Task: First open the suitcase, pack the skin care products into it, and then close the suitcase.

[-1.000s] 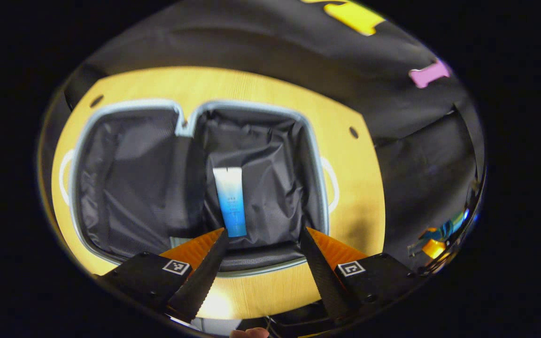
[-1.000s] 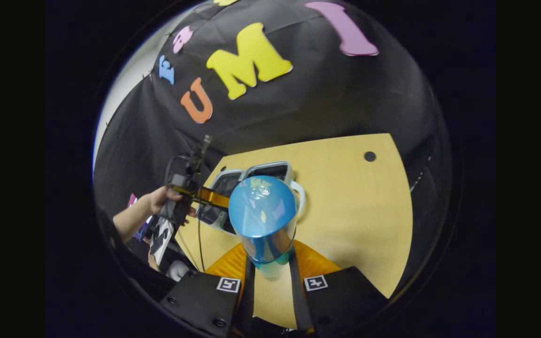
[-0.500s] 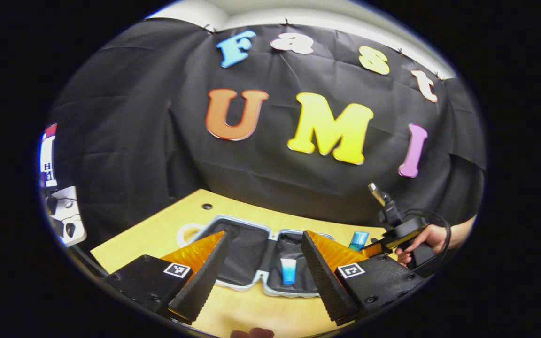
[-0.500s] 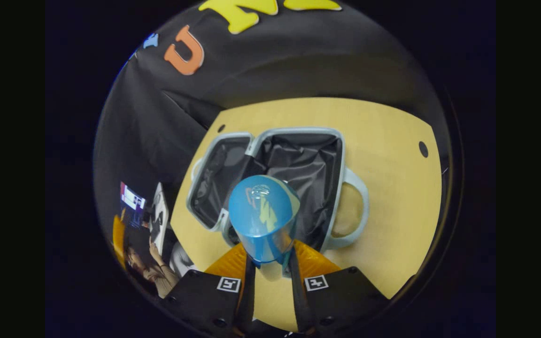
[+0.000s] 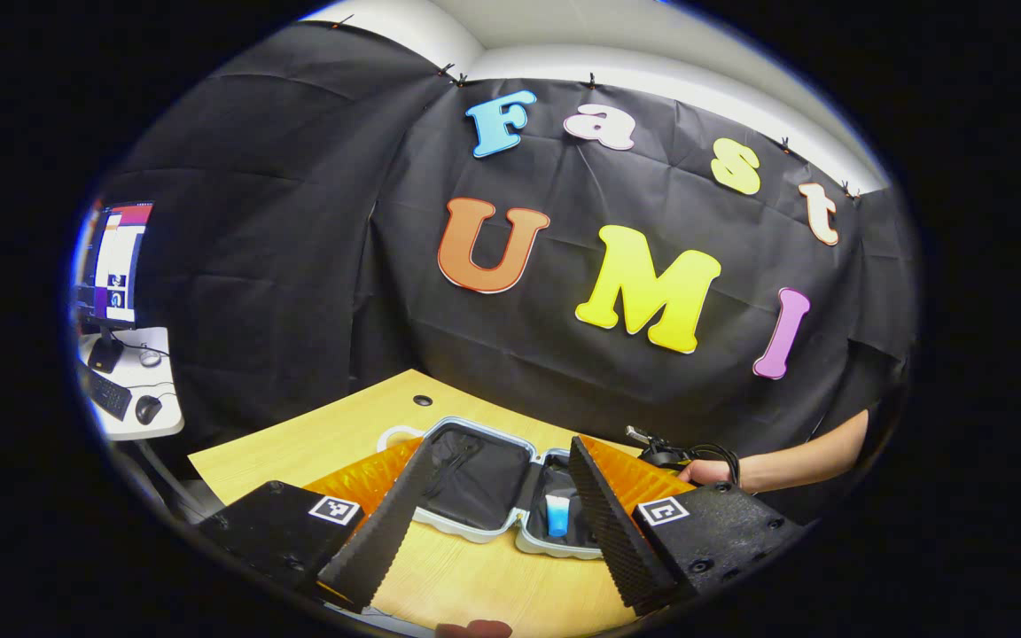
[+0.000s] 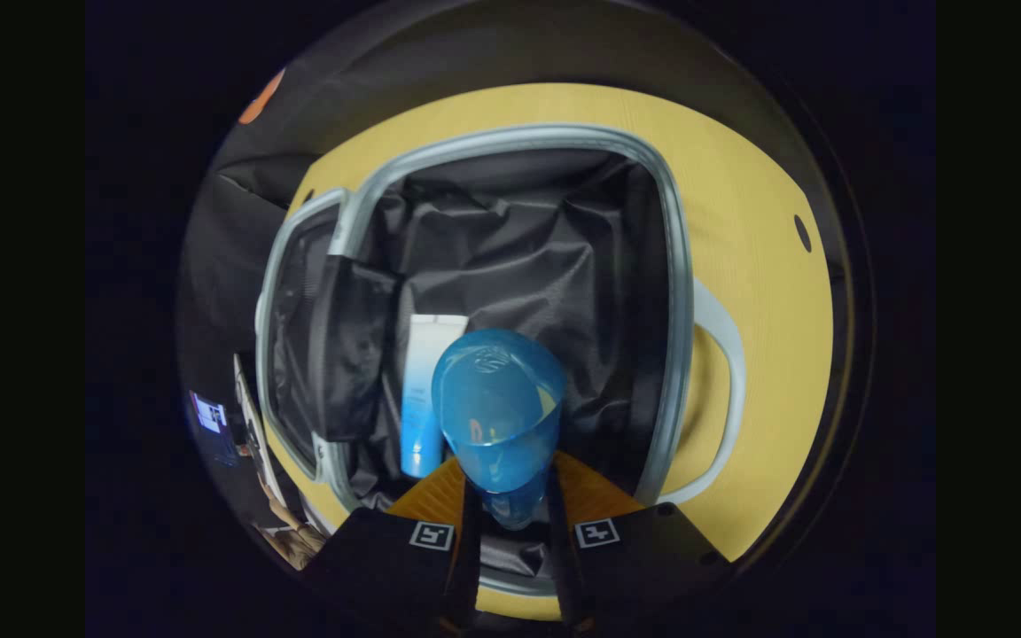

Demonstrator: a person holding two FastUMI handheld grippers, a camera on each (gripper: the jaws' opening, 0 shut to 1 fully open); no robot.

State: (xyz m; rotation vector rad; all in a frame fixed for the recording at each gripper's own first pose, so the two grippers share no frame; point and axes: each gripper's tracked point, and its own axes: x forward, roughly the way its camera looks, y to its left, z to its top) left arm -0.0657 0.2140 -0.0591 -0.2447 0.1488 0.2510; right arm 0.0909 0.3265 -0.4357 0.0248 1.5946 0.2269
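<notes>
Left gripper (image 5: 497, 505): has drawn back from the suitcase (image 5: 510, 478), fingers still apart.
Right gripper (image 6: 506, 523): has carried the blue bottle (image 6: 499, 412) over the open suitcase, beside the tube (image 6: 422, 399).

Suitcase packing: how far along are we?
Done: the suitcase lies open on the table, with a white-blue tube inside. In hand: the right gripper holds a blue bottle over the open half. Left: release the bottle, close the suitcase. The left gripper is open, empty.
</notes>
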